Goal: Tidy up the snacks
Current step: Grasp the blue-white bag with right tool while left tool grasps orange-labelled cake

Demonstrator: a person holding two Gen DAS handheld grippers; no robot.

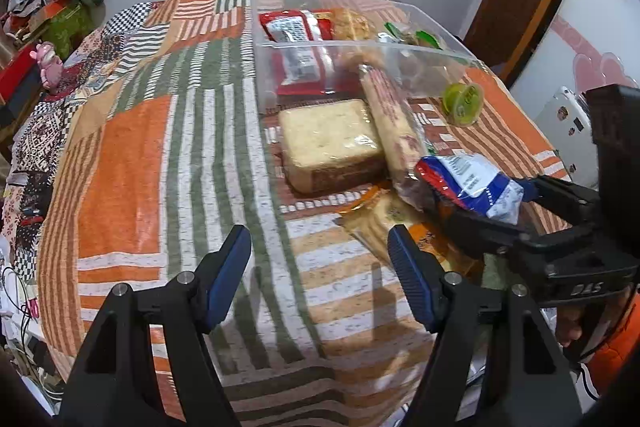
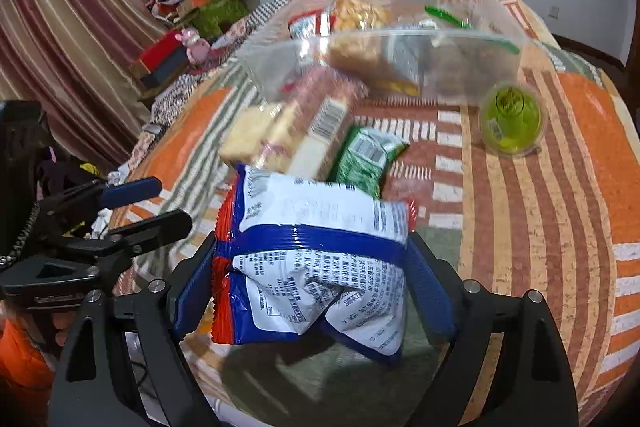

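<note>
**A:** What's on your left?

**B:** My left gripper [image 1: 320,269] hangs over the quilt [image 1: 132,167], jaws apart, nothing between them.

**A:** And ahead of it?

**B:** A wrapped cake [image 1: 332,143] lies on the quilt, touching a long cracker pack [image 1: 394,123] on its right. Behind both stands the clear bin [image 1: 360,47] with a red packet [image 1: 296,27] and other snacks inside.

**A:** Further right?

**B:** A green cup [image 2: 512,119] sits on the quilt just beside the bin, and a green pouch [image 2: 368,155] lies near the crackers.

**A:** Your right hand?

**B:** My right gripper [image 2: 316,287] has a blue-and-white bag [image 2: 316,247] between its jaws. The jaws stand wide; I cannot tell whether the pads press on it.
</note>
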